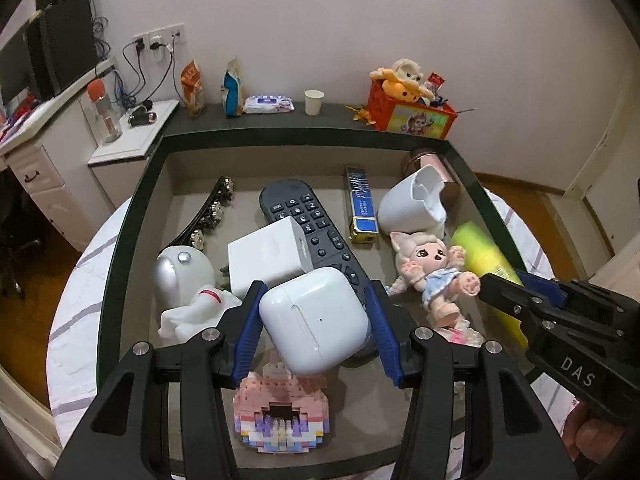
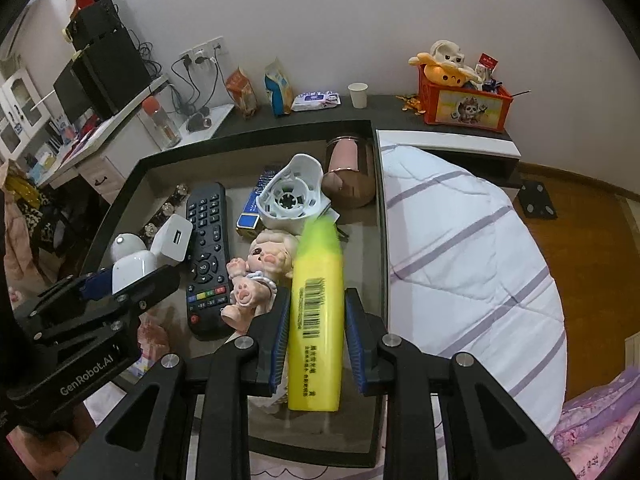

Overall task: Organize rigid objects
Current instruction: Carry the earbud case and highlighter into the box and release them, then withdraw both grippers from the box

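My left gripper is shut on a white earbuds case, both blue pads pressing its sides, and holds it above the near part of the dark-rimmed tray. Its black body and the case also show at the left of the right wrist view. My right gripper is shut on a yellow highlighter with a green cap that points away from me, over the tray's right side. From the left wrist view the right gripper and the highlighter appear at the right.
In the tray lie a black remote, a white charger cube, an astronaut figure, a doll, a white cup, a pink tumbler, a blue-gold box, a hair clip and a pink brick model. A striped quilt lies to the right.
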Tool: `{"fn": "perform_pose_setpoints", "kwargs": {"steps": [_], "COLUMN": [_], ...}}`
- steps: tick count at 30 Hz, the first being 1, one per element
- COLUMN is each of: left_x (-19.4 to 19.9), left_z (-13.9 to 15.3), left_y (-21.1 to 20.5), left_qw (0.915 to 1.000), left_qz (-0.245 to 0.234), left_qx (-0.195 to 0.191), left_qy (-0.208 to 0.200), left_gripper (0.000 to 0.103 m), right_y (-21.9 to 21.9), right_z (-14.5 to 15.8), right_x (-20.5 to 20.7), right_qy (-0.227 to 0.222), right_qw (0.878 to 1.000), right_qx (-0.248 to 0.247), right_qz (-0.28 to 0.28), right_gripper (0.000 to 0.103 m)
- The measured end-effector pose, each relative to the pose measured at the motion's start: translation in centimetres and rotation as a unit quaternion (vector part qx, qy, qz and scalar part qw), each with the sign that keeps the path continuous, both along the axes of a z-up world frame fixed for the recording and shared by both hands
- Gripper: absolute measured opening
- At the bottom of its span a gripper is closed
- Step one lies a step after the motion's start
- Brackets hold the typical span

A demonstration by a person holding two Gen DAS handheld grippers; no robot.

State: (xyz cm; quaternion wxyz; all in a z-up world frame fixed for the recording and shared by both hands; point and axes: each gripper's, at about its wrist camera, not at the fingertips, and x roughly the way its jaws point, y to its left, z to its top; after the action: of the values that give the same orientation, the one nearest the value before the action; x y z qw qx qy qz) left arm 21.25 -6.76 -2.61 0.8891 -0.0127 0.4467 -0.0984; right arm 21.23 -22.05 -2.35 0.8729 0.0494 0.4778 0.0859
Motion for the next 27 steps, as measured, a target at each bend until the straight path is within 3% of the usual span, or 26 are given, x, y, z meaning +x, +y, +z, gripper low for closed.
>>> {"fn": "perform_pose_setpoints", "kwargs": {"steps": [1, 3, 5, 7, 11, 14, 20, 27], "left_x": [0.0, -0.3, -0.8, -1.3, -2.8, -4.4, -8.4, -14.7], "left_z": [0.0, 0.4, 0.9, 1.6, 3.5, 4.6, 6.4, 9.9], "left_y": [0.0, 0.2, 0.3, 0.9, 3.0, 4.4, 6.6, 8.6], "left_qw": [1.0, 1.0, 0.9998, 0.9995, 0.998, 0.9966, 0.994, 0.9906], "left_qz": [0.0, 0.001, 0.003, 0.014, 0.037, 0.053, 0.076, 0.084], "left_qx": [0.0, -0.001, -0.001, -0.002, -0.019, -0.019, -0.001, 0.017], "left_qy": [-0.001, -0.008, -0.017, -0.028, -0.048, -0.06, -0.078, -0.106], "left_gripper": [0.056, 0.074, 0.084, 0.086, 0.103, 0.103, 0.103, 0.103], "right_y": [0.1, 0.3, 0.7, 0.7, 0.5, 0.5, 1.3, 3.0], "right_z": [0.0, 0.1, 0.4, 0.8, 2.1, 3.0, 4.7, 8.7], "right_x": [0.0, -0.1, -0.4, -0.8, -1.8, -2.7, -4.8, -10.6], "right_qy": [-0.001, -0.004, -0.008, -0.018, -0.034, -0.041, -0.05, -0.086], "right_qw": [1.0, 1.0, 1.0, 1.0, 0.999, 0.999, 0.998, 0.996], "right_qx": [-0.005, -0.001, -0.005, -0.014, 0.003, 0.016, 0.036, 0.014], "right_qz": [0.002, 0.009, 0.014, 0.009, 0.0, 0.002, 0.0, 0.001], "right_gripper": [0.03, 0.038, 0.045, 0.063, 0.083, 0.103, 0.103, 0.103]}}
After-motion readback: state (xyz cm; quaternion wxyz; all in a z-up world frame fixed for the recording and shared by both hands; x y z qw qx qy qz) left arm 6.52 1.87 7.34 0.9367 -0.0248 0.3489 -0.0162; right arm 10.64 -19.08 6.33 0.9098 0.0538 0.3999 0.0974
